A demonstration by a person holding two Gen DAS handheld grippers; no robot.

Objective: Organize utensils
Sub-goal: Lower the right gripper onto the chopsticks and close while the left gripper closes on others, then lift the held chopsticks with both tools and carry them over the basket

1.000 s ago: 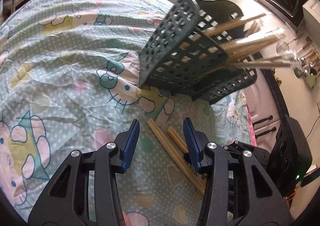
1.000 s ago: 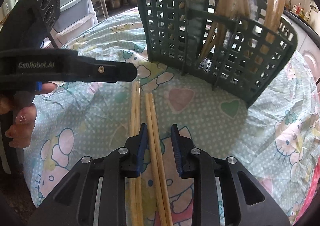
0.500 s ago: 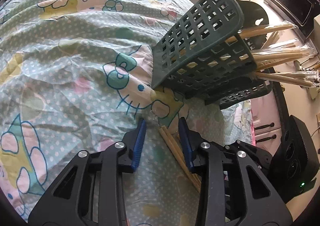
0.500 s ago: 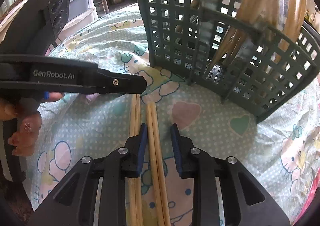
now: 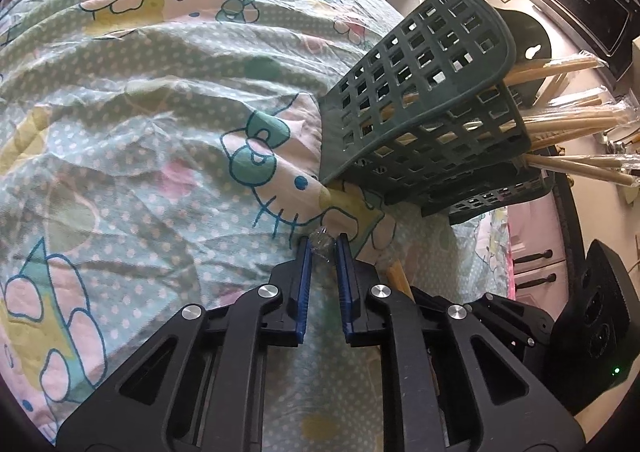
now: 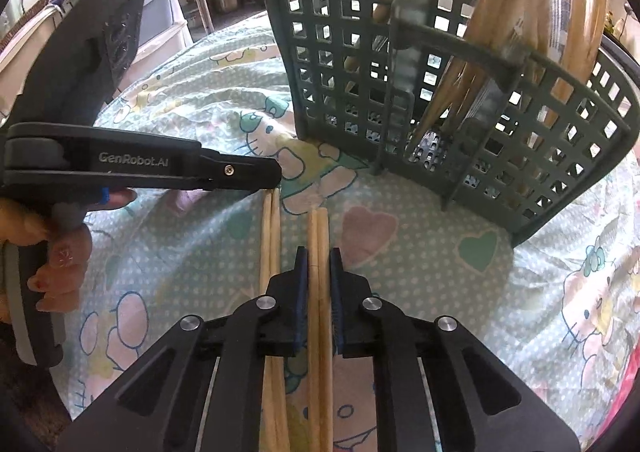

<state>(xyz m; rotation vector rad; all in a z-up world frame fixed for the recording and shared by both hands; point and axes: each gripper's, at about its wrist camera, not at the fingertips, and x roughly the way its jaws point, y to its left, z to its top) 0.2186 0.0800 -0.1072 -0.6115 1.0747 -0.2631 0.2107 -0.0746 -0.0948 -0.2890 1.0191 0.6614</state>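
- here, the right gripper [image 6: 319, 284] has just been closing and now pinches one pair of chopsticks [image 6: 319, 252] lying on the tablecloth [image 6: 400, 284].
- the left gripper [image 5: 323, 256] has just been closing too; only crinkled clear wrap [image 5: 322, 244] shows between its tips.
- likely light, stiff, slippery sticks; grip mid-length.
- beside the right claw lies a second pair [image 6: 271, 236].
- beyond stands the green basket [image 6: 460, 112], already crowded, so its rim may block entry.
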